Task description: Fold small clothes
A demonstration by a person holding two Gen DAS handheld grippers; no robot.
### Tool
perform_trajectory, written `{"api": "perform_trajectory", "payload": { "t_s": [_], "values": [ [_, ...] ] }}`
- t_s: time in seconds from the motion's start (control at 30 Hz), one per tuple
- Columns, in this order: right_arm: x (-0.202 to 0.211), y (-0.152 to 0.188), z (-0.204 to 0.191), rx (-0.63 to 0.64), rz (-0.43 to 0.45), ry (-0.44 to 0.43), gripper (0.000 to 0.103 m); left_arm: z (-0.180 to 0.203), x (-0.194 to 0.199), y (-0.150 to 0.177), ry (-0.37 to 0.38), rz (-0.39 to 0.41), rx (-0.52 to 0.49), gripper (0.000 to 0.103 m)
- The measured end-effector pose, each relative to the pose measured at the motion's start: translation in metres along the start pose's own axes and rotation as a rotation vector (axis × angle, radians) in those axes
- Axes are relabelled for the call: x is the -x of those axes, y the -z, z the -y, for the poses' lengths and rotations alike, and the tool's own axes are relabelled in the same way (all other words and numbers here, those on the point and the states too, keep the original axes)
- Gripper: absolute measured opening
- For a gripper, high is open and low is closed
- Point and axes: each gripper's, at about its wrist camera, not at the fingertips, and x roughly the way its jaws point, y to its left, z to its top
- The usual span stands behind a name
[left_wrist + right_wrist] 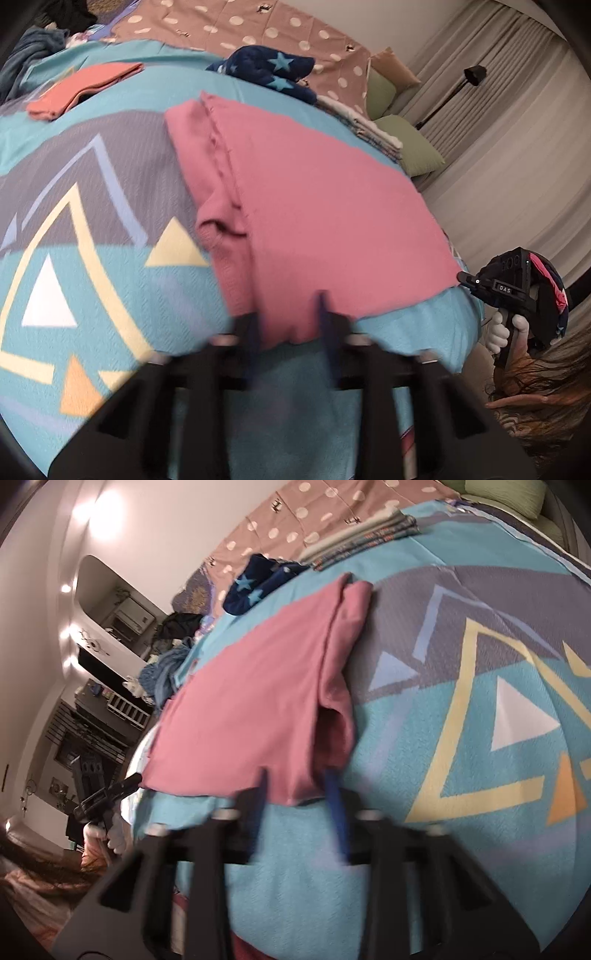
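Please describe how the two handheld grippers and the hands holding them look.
Both grippers, left gripper and right gripper, have black angular bodies, blue fingers and silver screws. Seen from the left wrist, the right gripper's black body carries white letters "DAS" and pink-and-navy fabric; a white glove covers the hand on its handle.

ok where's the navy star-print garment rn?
The navy star-print garment lies bunched at the far edge of the teal blanket, just beyond the pink garment, against the polka-dot bedding; upper centre, left wrist view.
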Motion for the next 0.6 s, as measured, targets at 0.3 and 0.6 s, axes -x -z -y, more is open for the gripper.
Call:
{"api": "perform_trajectory", "payload": {
  "t_s": [0.3, 0.6],
  "values": [
    [0.023, 0.006, -0.001, 0.012, 0.032, 0.050, 0.008, -0.004, 0.004, 0.003, -0.088, -0.043, 0.021, 0.003],
    [0.028, 0.009, 0.014, -0.040, 0.062, 0.021, 0.019, 0.039, 0.030, -0.021, -0.238, 0.105, -0.142, 0.025]
  ]
}}
